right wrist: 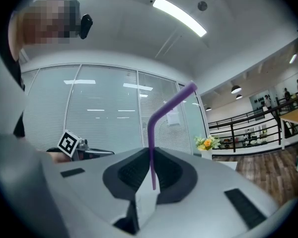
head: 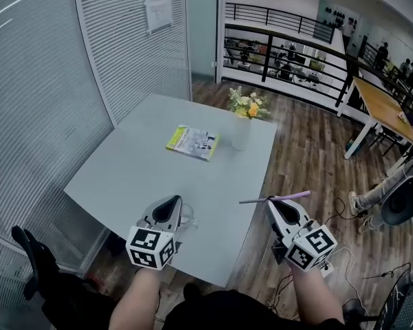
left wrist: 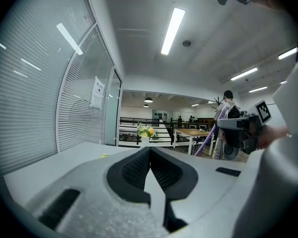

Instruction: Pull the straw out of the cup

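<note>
My right gripper is shut on a purple bendy straw, held clear of the table's right front edge. In the right gripper view the straw stands pinched between the jaws, with its bent end up and to the right. A clear cup shows just right of my left gripper, partly under it; whether they touch I cannot tell. In the left gripper view the jaws meet at the tips with nothing visible between them. That view also shows the straw and the right gripper.
On the grey table lie a yellow-green booklet and, at the far corner, a vase of flowers. Glass walls with blinds stand at left. Wooden floor, a railing and a wooden desk lie right. A black chair is at bottom left.
</note>
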`<state>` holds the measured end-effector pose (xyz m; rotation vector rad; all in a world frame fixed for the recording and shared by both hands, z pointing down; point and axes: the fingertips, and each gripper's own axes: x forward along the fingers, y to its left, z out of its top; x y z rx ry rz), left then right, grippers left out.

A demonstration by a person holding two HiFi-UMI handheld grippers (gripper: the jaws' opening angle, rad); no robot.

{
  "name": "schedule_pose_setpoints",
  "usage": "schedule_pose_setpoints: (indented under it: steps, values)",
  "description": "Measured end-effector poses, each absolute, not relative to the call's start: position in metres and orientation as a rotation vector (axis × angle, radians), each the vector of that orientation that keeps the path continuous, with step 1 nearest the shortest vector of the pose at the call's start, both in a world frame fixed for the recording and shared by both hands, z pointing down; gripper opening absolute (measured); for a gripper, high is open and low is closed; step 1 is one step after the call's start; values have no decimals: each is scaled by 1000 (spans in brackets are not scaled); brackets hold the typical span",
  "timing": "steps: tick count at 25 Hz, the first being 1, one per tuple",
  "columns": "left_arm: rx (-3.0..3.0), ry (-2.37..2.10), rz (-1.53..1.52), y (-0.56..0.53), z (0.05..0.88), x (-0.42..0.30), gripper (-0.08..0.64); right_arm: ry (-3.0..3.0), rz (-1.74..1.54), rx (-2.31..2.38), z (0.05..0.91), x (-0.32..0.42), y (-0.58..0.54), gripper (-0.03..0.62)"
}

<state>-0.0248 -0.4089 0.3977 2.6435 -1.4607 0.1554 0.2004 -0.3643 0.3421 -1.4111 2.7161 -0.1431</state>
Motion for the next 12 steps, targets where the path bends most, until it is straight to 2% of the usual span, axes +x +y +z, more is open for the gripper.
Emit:
schedule_pose_setpoints:
  steps: [12]
  values:
    - [2644, -1470, 169, -409, 397, -17, 8, 2757, -119, -1383, 337, 199, -369, 24]
